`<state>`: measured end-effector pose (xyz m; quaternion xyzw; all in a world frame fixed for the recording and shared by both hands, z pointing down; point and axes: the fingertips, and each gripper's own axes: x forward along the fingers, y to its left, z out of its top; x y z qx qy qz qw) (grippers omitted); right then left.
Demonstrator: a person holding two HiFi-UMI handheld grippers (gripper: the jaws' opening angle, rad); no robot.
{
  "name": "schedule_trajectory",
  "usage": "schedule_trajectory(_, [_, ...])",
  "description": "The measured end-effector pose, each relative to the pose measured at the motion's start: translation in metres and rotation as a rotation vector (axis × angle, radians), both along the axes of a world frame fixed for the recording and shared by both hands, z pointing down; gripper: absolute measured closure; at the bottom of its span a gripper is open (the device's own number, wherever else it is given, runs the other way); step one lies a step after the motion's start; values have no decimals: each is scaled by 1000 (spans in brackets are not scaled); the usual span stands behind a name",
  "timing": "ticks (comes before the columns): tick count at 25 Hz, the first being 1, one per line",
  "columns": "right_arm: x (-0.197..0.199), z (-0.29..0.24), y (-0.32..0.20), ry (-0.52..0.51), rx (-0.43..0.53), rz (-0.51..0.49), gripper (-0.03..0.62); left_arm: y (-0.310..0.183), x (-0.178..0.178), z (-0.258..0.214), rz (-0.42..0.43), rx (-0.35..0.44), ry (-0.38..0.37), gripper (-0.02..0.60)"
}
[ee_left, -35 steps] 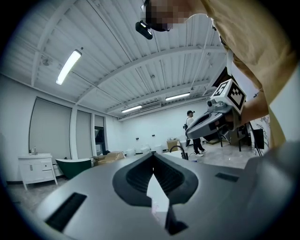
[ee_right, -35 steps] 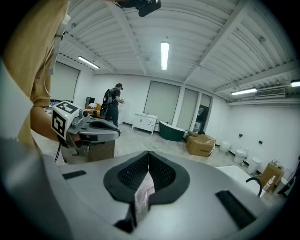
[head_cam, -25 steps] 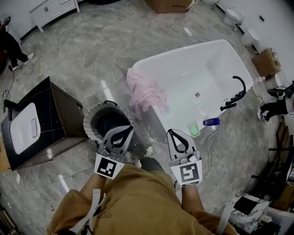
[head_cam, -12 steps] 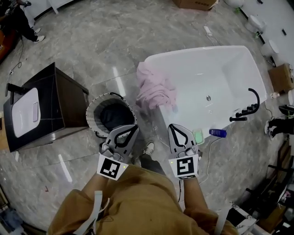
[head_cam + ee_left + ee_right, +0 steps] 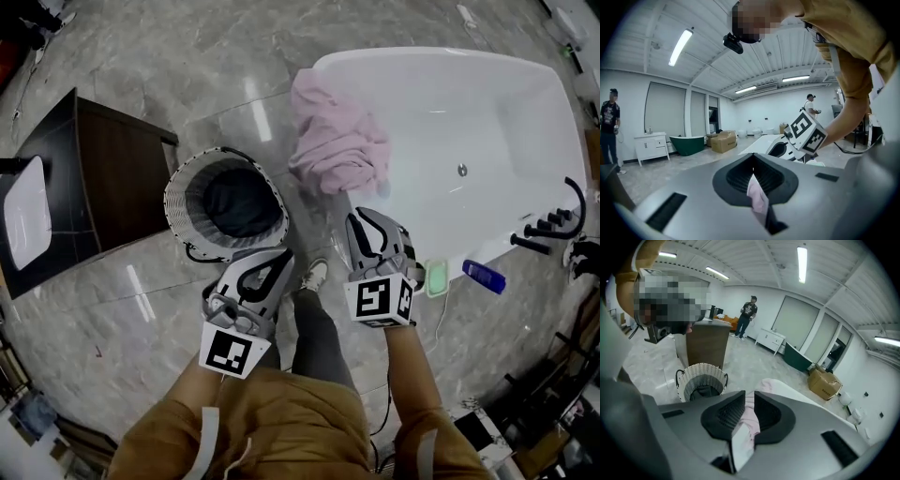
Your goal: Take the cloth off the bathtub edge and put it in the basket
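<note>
- The right gripper (image 5: 749, 398) had its fingers (image 5: 725, 414) just beginning to part, with only a narrow slit between them. Nothing was gripped there; the pink cloth (image 5: 336, 145) showed through the slit, just ahead of the tips.
- The left gripper (image 5: 753, 161) had its fingers (image 5: 736, 177) closed together at the tips, with nothing in their hold.
- In the head view the right gripper pointed at the near edge of the cloth, close to it but not touching. The left gripper was held beside it, its tip aimed at the basket (image 5: 176, 197).
- The cloth lay bunched over the edge of the white bathtub (image 5: 487, 112), at its left end, part of it hanging down the outer side.
- The basket, round and woven with a dark inside, stood on the grey marble floor (image 5: 187, 56), just left of the cloth and between the bathtub and a dark cabinet (image 5: 112, 173).
- A green soap dish (image 5: 436, 278) and a blue bottle (image 5: 483, 277) sat on the bathtub's near rim, right of the right gripper.
</note>
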<state>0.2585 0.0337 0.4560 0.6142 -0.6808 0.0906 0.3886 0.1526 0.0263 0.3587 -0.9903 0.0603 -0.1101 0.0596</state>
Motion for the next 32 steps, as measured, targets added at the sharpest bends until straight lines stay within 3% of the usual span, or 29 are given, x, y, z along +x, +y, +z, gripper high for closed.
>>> schedule_trajectory(6, [16, 89, -39, 30, -48, -46, 448, -15, 10, 59, -43, -29, -49, 575])
schedule_trajectory(20, [75, 194, -96, -1, -146, 21, 226, -39, 26, 134, -99, -93, -88, 575])
schedule_trajectory(28, [92, 229, -114, -134, -226, 100, 187, -44, 27, 150, -101, -121, -88, 575])
schedule_trajectory(32, [91, 235, -117, -123, -269, 84, 187, -45, 26, 152, -101, -125, -90, 575])
